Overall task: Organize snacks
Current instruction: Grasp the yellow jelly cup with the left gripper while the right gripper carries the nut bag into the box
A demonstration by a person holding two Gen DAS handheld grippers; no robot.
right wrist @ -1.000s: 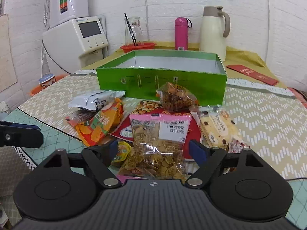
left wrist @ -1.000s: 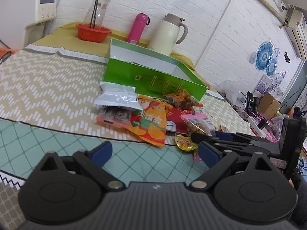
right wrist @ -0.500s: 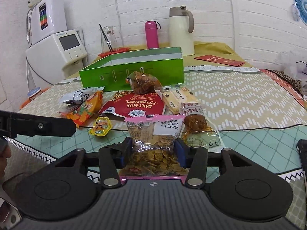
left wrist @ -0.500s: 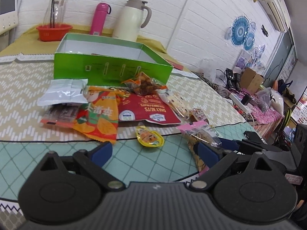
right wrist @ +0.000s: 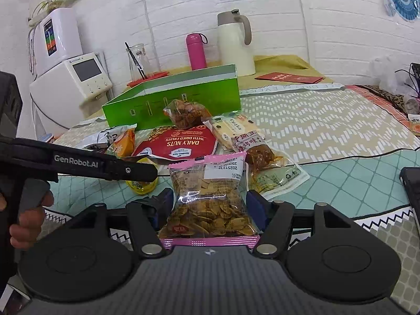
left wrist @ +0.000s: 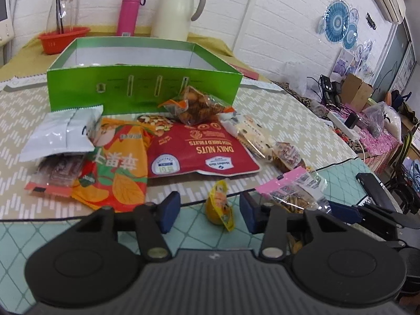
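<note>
Holding the right tool (right wrist: 209, 203), jaws just widening, open around the pink-edged crisp bag (right wrist: 210, 183) on the bench (right wrist: 354, 183), and the left tool (left wrist: 208, 211), jaws just narrowing, not yet touching the small yellow packet (left wrist: 220, 204), facing the red nut pouch (left wrist: 199, 147) before the green box (left wrist: 144, 89).

Both wrist views low, facing green box (left wrist: 144, 86)

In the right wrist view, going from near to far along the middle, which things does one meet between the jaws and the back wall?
Pink-edged chip bag → red nut pouch → clear bag of brown snacks → green box → pink bottle.
</note>
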